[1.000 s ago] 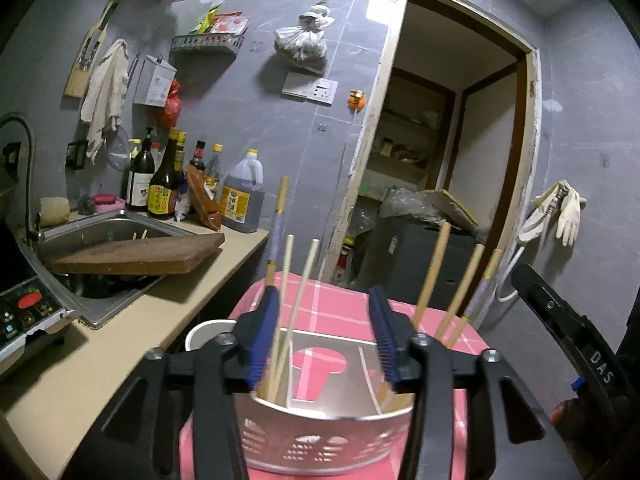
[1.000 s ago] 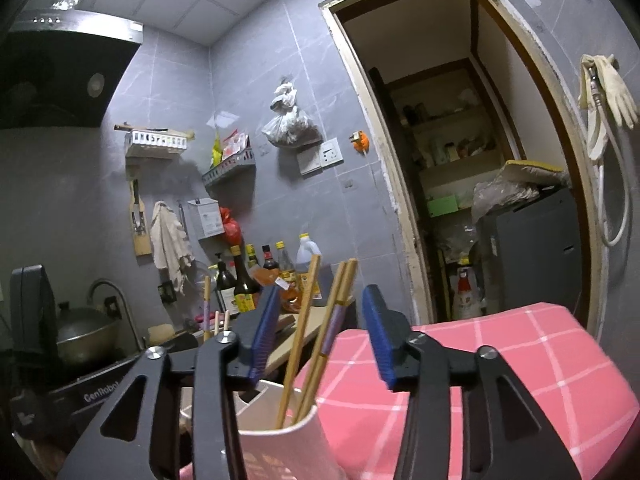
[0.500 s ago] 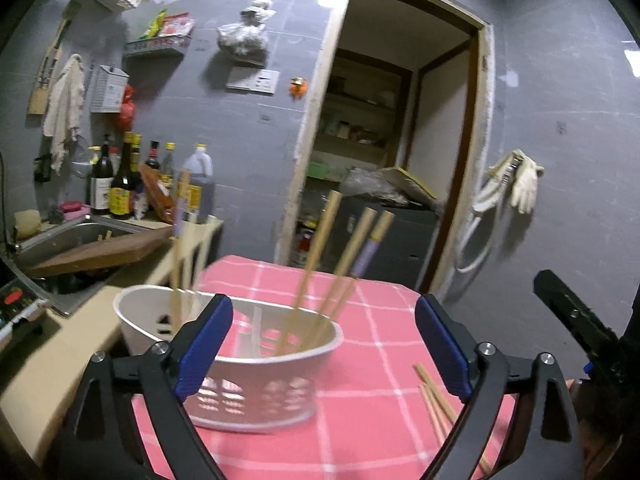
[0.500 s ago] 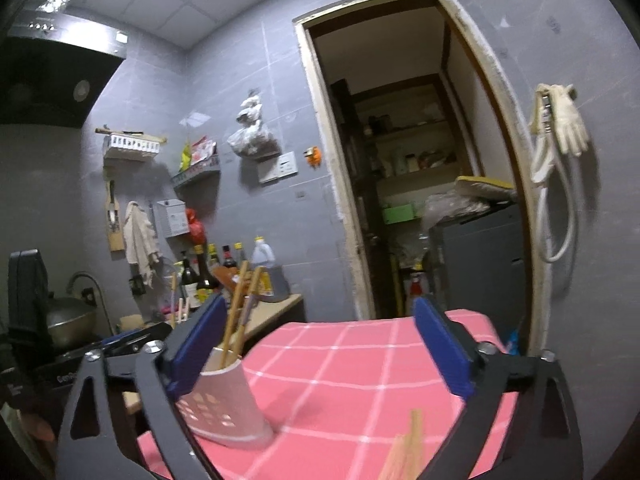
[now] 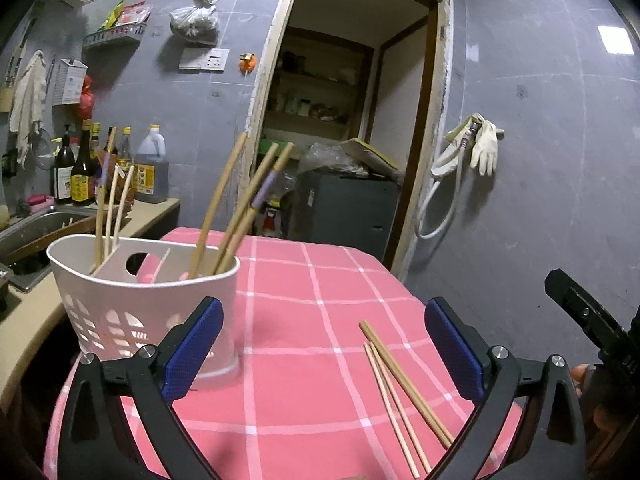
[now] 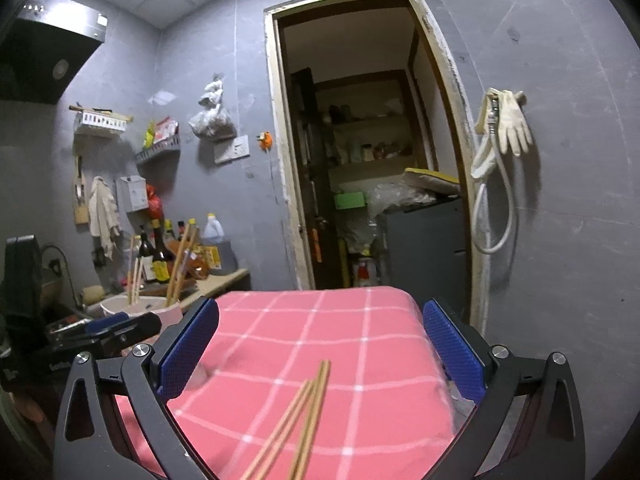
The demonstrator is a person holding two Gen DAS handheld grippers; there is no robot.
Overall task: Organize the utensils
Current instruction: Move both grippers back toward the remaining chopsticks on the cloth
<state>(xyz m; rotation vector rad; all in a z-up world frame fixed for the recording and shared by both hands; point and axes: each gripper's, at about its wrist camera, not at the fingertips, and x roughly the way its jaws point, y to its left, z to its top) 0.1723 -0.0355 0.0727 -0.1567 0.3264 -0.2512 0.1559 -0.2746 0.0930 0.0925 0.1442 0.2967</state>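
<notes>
Both the left claw and right claw gape wide, empty. Three loose chopsticks lie between the left fingers; the holder touches its left fingertip, near the worktop edge.

Kitchen surroundings, non-task items.
Ahead of me: open doorway with shelves inside, dark cabinet at its foot. Rubber gloves and hose hang right of it. Bottles line the counter by the sink; bag on the wall.

Home kitchen: sink, sauce bottles, range hood.
</notes>
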